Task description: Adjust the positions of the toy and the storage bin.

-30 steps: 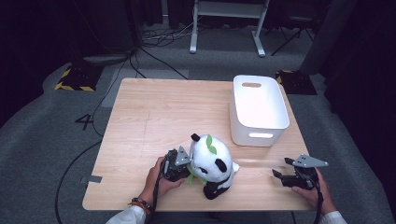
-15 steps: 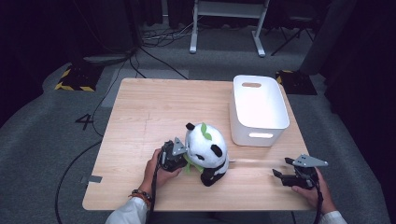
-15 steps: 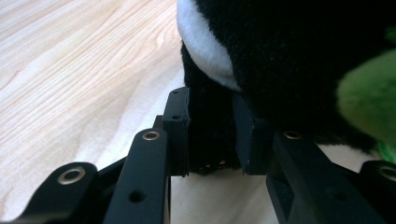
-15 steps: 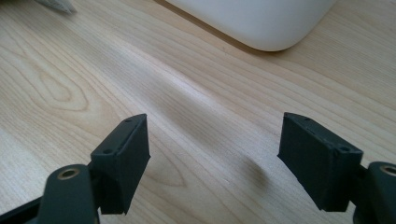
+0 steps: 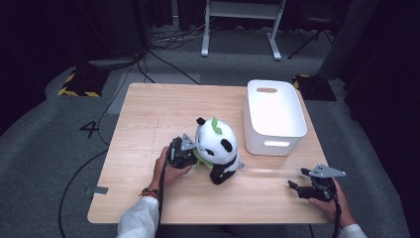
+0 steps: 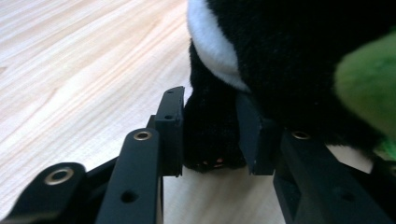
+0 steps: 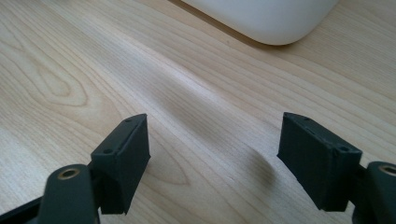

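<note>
Left gripper has the panda plush by its black paw, jaws just loosened a bit. Right gripper sits wide open over the table, nothing in it.

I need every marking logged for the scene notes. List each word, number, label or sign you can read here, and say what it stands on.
"4": a dark figure on the grey floor, left of the table.
The yellow and black striped patch on the floor is a warning pattern, without letters.
The toy panda, the white bin and the tongs bear no readable text.
</note>
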Tool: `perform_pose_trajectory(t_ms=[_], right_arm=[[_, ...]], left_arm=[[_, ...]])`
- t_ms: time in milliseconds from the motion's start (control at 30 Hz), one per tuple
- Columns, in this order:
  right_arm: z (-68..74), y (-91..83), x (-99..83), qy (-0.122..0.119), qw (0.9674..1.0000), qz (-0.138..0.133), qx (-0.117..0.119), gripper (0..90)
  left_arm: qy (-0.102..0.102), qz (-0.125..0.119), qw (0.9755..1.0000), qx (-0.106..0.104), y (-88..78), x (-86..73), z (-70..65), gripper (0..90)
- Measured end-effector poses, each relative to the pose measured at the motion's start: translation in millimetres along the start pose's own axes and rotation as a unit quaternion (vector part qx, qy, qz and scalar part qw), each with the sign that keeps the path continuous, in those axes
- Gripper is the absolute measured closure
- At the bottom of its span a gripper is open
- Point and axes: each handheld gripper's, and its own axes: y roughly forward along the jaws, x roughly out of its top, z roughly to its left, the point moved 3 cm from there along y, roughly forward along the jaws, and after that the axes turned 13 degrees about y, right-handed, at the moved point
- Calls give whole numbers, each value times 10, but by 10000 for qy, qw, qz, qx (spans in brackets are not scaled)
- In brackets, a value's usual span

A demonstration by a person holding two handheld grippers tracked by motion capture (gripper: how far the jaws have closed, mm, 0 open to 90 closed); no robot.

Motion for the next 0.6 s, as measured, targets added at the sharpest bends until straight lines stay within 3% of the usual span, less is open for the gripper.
perform_pose_trajectory(t_ms=[100,267,367,467,600], right_arm=[[18,-2,9,-9,10000,-19,29,250],[35,-33,50,-10,9999,-91,67,247],[53,-74,95,1,9998,-164,125,244],[90,-132,166,-46,9995,-282,158,242],[142,-218,284,-99,9987,-431,260,247]], left_arm=[[-200,-88,9997,130,-16,-2,57,553],[-464,33,9989,8,-131,-62,66,374],[-671,-86,9977,-25,-284,-90,33,298],[-542,-133,9983,-160,-428,-123,-51,243],[-345,-196,9980,-501,-591,-170,-326,200]])
